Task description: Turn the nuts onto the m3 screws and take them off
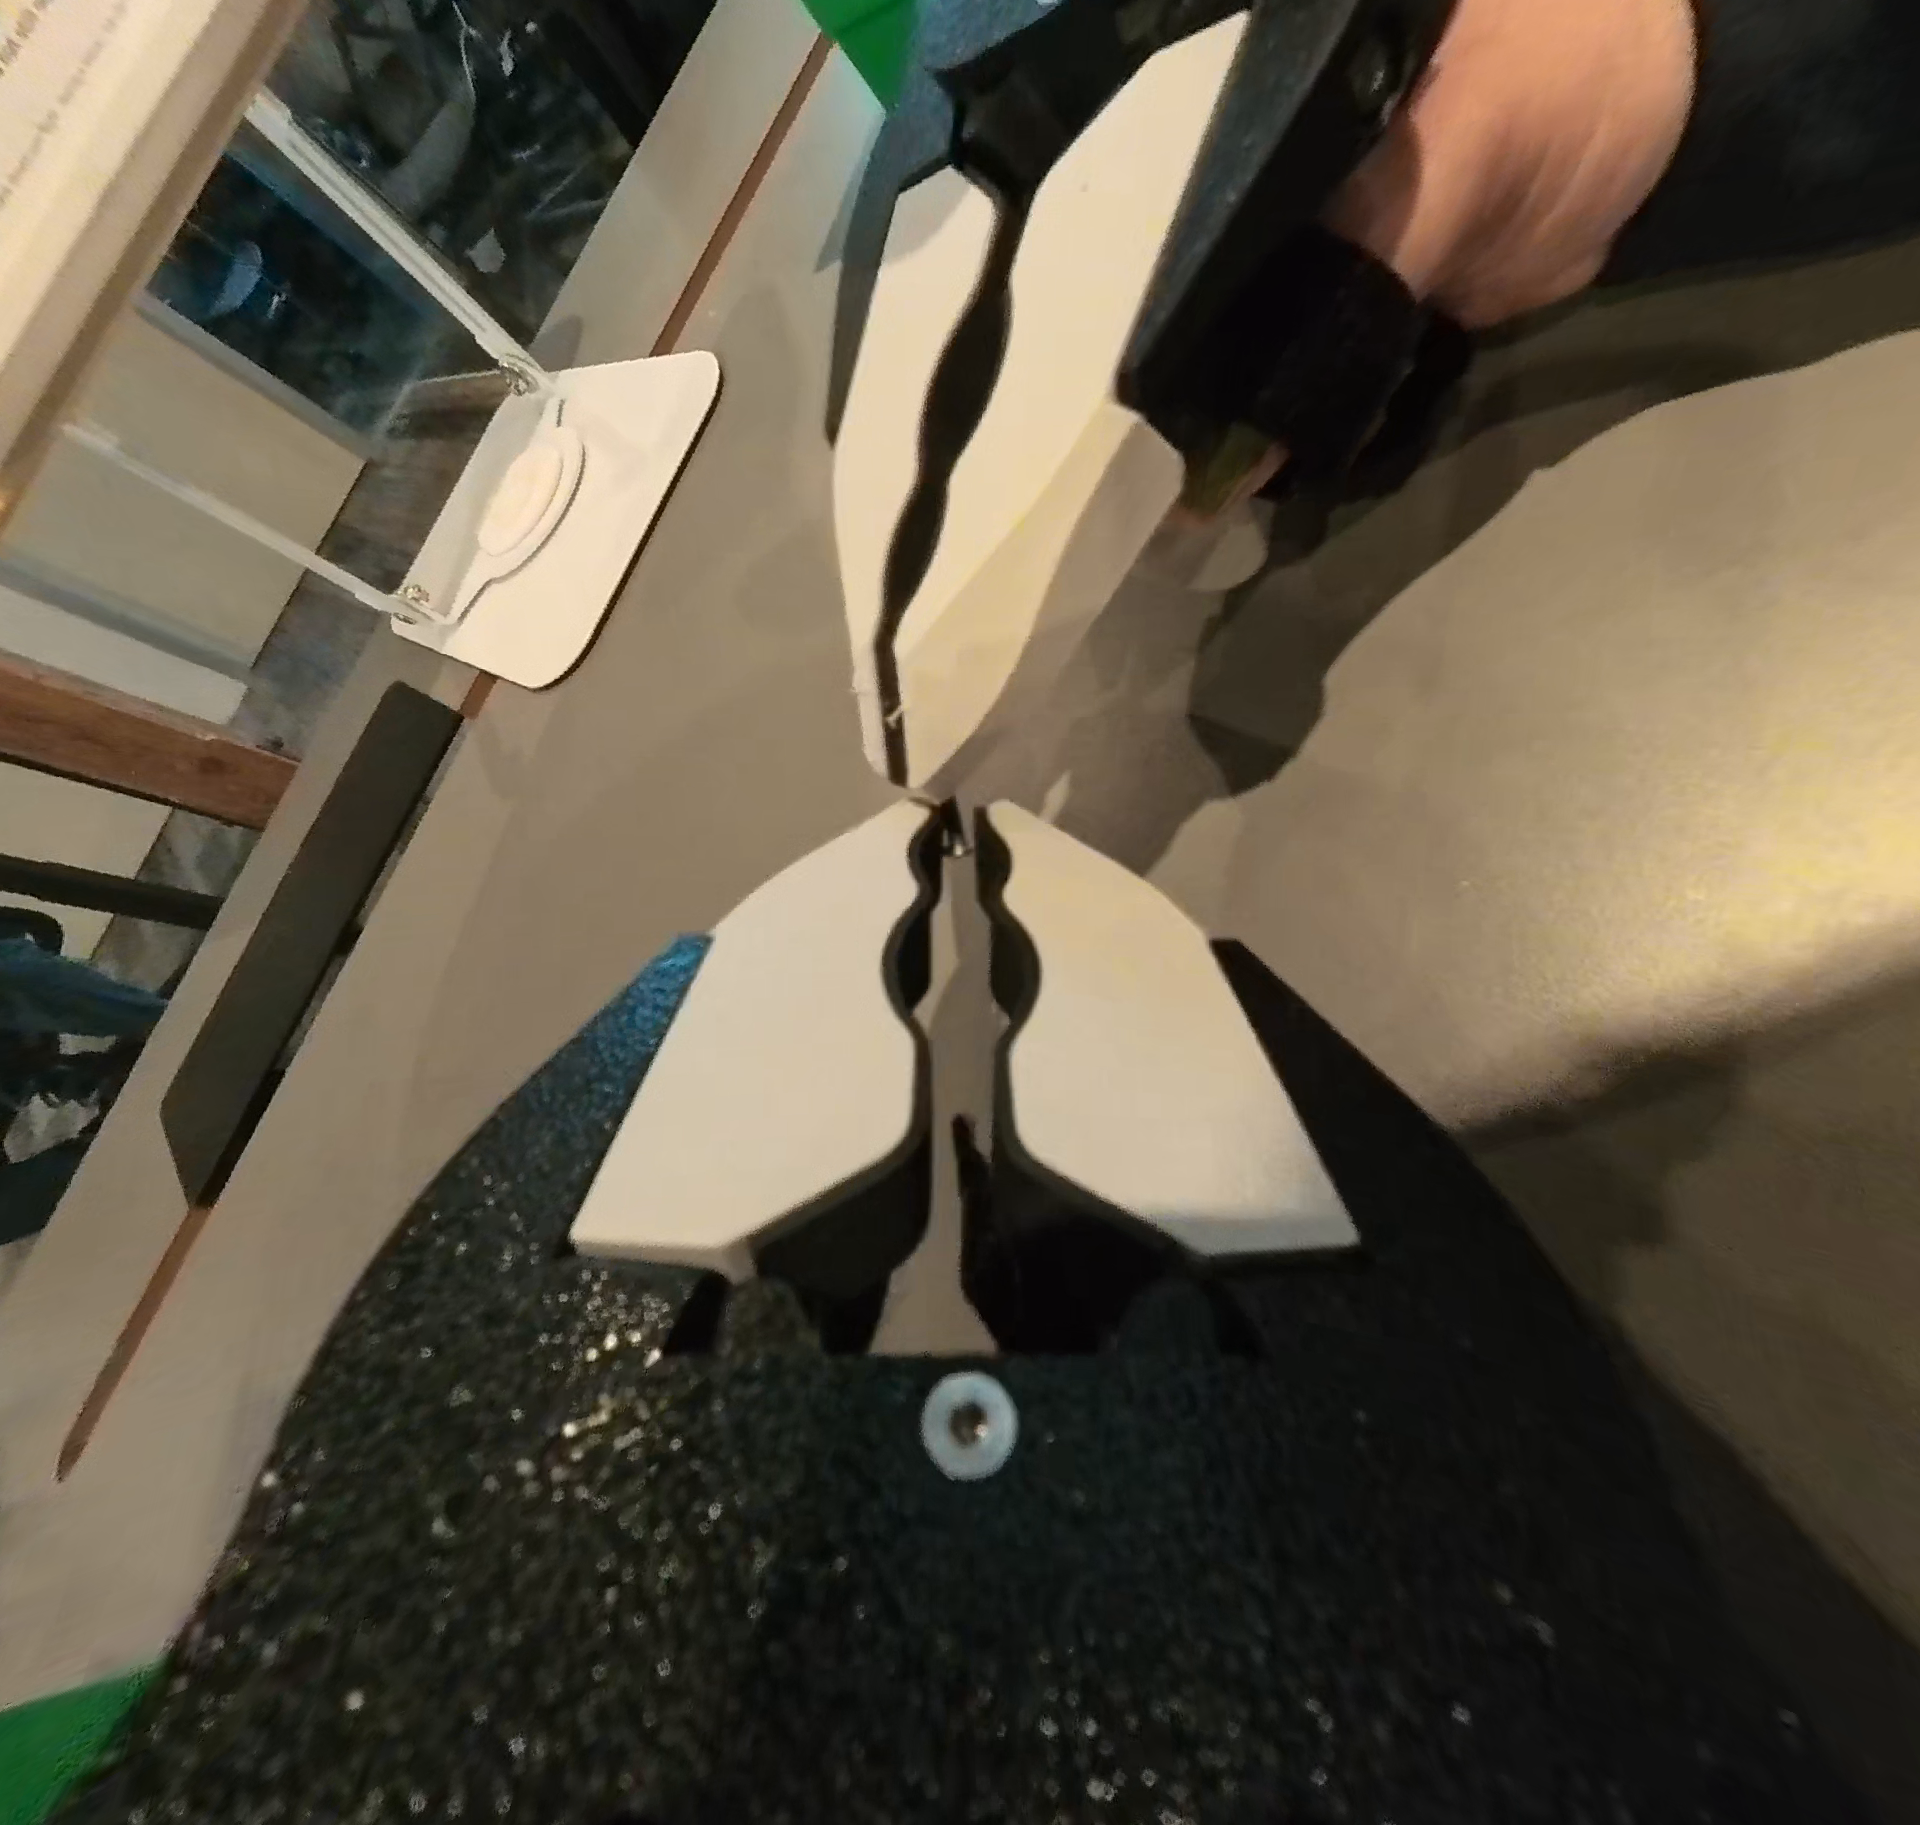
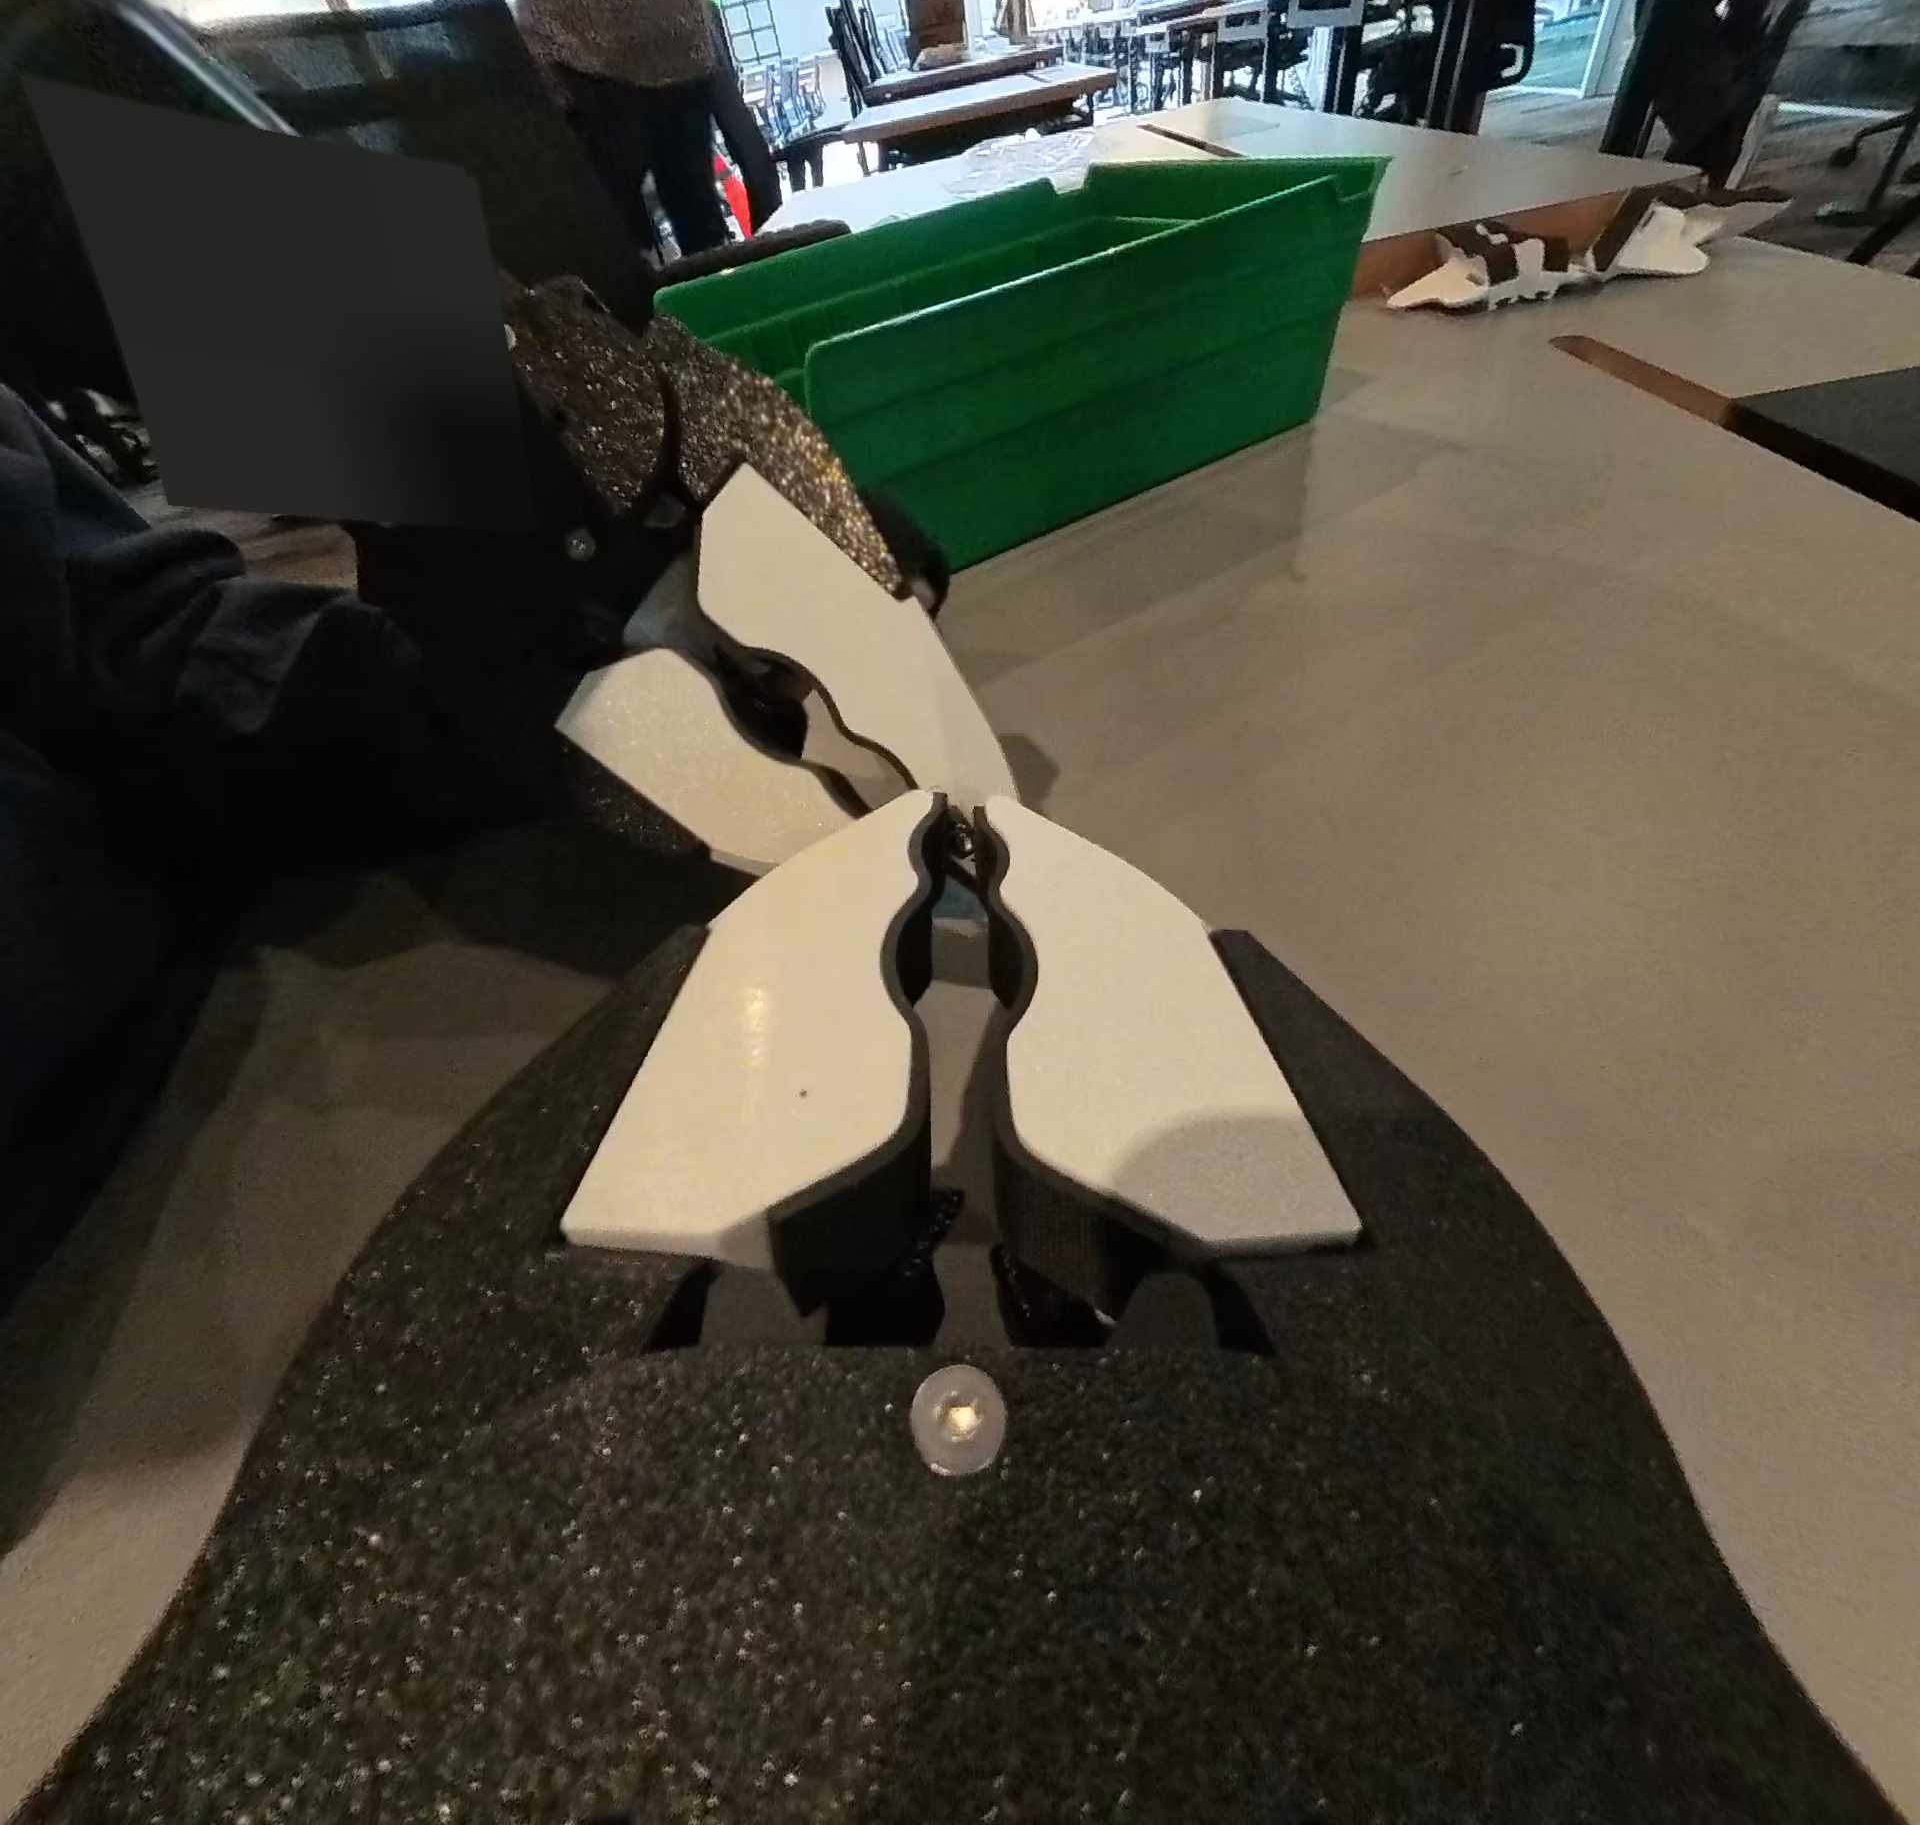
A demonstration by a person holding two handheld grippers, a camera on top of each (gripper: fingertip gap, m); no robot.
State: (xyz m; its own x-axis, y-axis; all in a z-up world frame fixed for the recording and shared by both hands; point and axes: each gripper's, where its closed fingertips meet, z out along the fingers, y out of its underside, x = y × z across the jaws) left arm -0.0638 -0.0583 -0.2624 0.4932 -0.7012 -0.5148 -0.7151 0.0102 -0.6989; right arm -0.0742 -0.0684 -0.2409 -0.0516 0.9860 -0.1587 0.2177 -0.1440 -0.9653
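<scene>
Dark metal, tiny and glinting, is sitting where the two sets of white fingertips are meeting above the grey table [image 2: 1455, 736]: the screw [image 1: 954, 840] is showing in the left gripper [image 1: 951, 830] as a short dark stem with a shiny bit at its end, and the fingers [image 1: 831, 944] are standing almost together, pinching it at the very tip. Nose to nose with the screw, the right gripper [image 2: 961, 835] is nearly closed as well, its fingertips [image 2: 831, 944] nipping a small dark piece with a bright spot (probably the nut [image 2: 964, 840], though it is too small to tell nut from screw end). Both parts are hanging in the air over the table, well clear of its surface.

Behind the screw, seen from the right wrist, the green bin [image 2: 1039, 404] is standing on the table; off to the side of the screw in the left view, a white plate [image 1: 582, 508] is lying near the table edge.

The risk here, I judge, is misalignment: the two grippers are meeting at an angle, so the nut could be starting cross-threaded or not catching at all. The grip is only at the extreme tips, so a twist could be flicking either part out, and a piece that small would be hard to find again on the table.
</scene>
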